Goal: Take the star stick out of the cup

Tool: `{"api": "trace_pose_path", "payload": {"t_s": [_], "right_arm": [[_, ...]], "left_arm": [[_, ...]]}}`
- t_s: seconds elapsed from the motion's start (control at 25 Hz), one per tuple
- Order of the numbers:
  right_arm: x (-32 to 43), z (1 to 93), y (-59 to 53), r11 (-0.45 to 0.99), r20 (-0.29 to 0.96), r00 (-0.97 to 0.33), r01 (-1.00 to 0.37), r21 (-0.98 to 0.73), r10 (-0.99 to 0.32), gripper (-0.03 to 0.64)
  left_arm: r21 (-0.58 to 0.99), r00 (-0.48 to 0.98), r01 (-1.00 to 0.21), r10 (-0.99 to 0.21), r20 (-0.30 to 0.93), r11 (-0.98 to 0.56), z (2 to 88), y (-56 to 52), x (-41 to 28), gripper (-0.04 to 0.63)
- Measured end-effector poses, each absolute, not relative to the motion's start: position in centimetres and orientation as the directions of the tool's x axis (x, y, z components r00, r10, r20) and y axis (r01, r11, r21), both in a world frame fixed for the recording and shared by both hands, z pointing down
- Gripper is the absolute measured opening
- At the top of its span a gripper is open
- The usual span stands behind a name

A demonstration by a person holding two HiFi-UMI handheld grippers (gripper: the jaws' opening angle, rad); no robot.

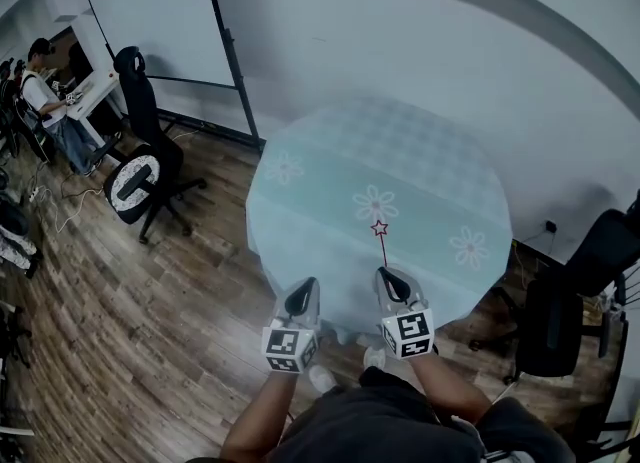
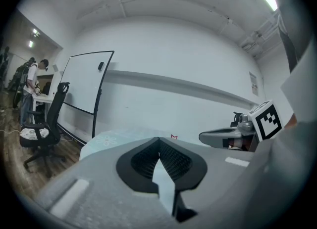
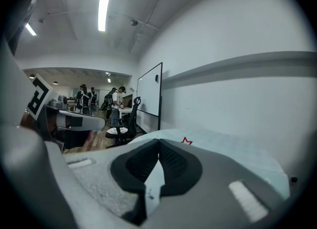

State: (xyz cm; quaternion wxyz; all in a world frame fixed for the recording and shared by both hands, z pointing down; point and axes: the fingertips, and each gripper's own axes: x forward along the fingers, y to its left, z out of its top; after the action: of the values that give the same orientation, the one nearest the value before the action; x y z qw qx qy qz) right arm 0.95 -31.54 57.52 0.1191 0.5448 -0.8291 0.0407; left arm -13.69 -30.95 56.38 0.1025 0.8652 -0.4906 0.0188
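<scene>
Pinching the star stick (image 1: 382, 247) by its near end in the right gripper (image 1: 387, 273), jaws pressed together on it. Pointing it straight away from the person, long axis running from the jaw tips out over the table (image 1: 300, 201), star end leading and leaning just a touch to the left. Looking very slender in the head view: a thin dark-red shaft, topped by a small star outlined in red with a pale centre. Hanging over the near part of the pale blue cloth (image 1: 440, 166), star sitting just short of a printed daisy (image 1: 375, 203). Switching to the right gripper view, and getting only the red tip of the star stick (image 3: 186, 141), peeking over the closed jaws of the right gripper (image 3: 158, 141), slightly right of their seam, with the shaft hiding completely behind them. Catching the star stick (image 2: 174, 137) from the left gripper view as a tiny red mark, just ahead of the nose of the right gripper (image 2: 202, 136). Holding the left gripper (image 1: 311, 282) (image 2: 159, 139) alongside near the table's front edge, jaws pressed together on nothing. Struggling to tell whether the shaft is clearing the cloth or brushing it, and losing the exact pinch point behind the jaw tips.
</scene>
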Motion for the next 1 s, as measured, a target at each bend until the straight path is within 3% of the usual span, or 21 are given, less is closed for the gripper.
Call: {"api": "trace_pose_path", "payload": {"t_s": [0.48, 0.64, 1.0], "right_arm": [[4.1, 62.2, -34.5, 0.346, 0.353, -0.310, -0.937, 0.042, -0.883, 0.006], [4.5, 64.9, -35.3, 0.369, 0.427, -0.317, -0.929, 0.042, -0.847, 0.058], [5.2, 68.7, -37.4, 0.380, 0.523, -0.300, -0.924, 0.051, -0.798, 0.072]], "left_arm": [[0.161, 0.514, -0.858, -0.824, 0.238, -0.488, 61.1, -32.9, -11.1, 0.005], [0.183, 0.501, -0.865, -0.816, 0.288, -0.466, 62.7, -33.0, -11.0, 0.005], [0.165, 0.455, -0.890, -0.832, 0.318, -0.424, 64.9, -33.3, -11.9, 0.005]]}}
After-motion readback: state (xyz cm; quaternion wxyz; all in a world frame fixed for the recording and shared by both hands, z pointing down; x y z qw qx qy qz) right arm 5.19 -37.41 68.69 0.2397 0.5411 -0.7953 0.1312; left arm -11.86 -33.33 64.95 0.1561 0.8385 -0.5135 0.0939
